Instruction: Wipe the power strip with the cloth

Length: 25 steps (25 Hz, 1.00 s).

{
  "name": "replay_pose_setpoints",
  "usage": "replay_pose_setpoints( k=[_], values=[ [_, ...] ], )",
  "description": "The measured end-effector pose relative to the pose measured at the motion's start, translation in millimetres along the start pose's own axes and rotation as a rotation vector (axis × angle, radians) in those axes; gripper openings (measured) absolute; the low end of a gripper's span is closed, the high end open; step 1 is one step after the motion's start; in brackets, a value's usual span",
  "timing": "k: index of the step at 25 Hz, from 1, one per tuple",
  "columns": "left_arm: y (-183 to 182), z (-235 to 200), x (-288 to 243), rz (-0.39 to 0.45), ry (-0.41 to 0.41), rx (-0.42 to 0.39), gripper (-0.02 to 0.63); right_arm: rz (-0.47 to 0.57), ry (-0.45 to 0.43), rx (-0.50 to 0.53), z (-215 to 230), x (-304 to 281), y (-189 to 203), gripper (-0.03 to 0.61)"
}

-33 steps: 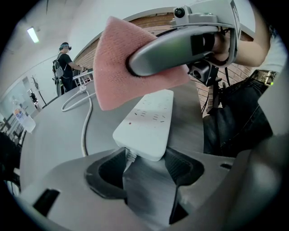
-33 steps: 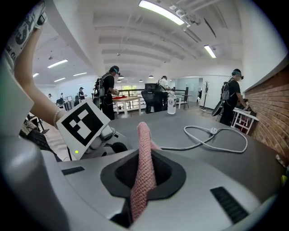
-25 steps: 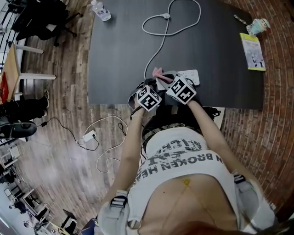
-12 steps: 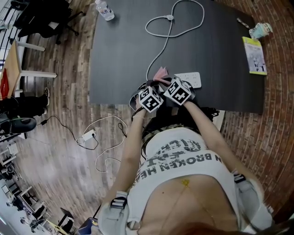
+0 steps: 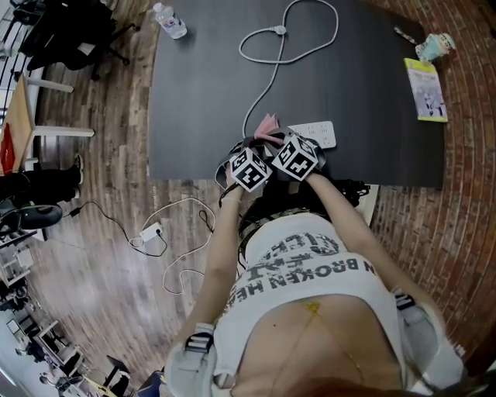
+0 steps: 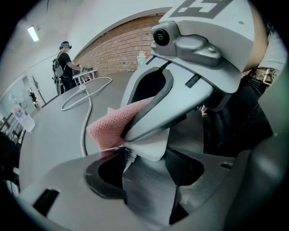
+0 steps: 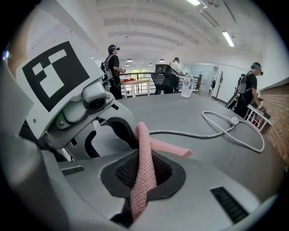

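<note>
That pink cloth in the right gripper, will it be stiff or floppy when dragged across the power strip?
Likely floppy: the pink cloth folds over and droops beyond the right gripper, which pinches it. Its knitted texture suggests it is light and grippy, so it probably won't slip out.

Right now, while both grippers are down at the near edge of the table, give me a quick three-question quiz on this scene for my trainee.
1. True or false: the right gripper is shut on the pink cloth.
2. What do the fingers of the left gripper close on? A, a booklet. B, the power strip. C, a mug.
3. Fill in: in the head view, the water bottle stands at the far ___ corner of the black table.

Key: 1 true. 2 B. 3 left.
</note>
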State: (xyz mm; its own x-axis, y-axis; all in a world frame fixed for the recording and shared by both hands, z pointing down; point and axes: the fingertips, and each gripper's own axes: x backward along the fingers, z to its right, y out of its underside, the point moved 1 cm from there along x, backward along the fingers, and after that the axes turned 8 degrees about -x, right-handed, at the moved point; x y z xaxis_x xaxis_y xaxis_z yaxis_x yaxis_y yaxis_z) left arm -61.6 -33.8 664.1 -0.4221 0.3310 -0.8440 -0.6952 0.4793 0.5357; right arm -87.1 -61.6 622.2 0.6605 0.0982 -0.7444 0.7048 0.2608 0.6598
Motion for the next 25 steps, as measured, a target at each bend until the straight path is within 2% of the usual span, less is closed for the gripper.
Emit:
replay_pose_setpoints(
  k=[25],
  values=[
    [-0.6, 0.9, -1.4, 0.000, 0.004, 0.003, 0.265, -0.004, 0.105, -0.089, 34.5, 26.8, 25.5, 0.017]
  ],
)
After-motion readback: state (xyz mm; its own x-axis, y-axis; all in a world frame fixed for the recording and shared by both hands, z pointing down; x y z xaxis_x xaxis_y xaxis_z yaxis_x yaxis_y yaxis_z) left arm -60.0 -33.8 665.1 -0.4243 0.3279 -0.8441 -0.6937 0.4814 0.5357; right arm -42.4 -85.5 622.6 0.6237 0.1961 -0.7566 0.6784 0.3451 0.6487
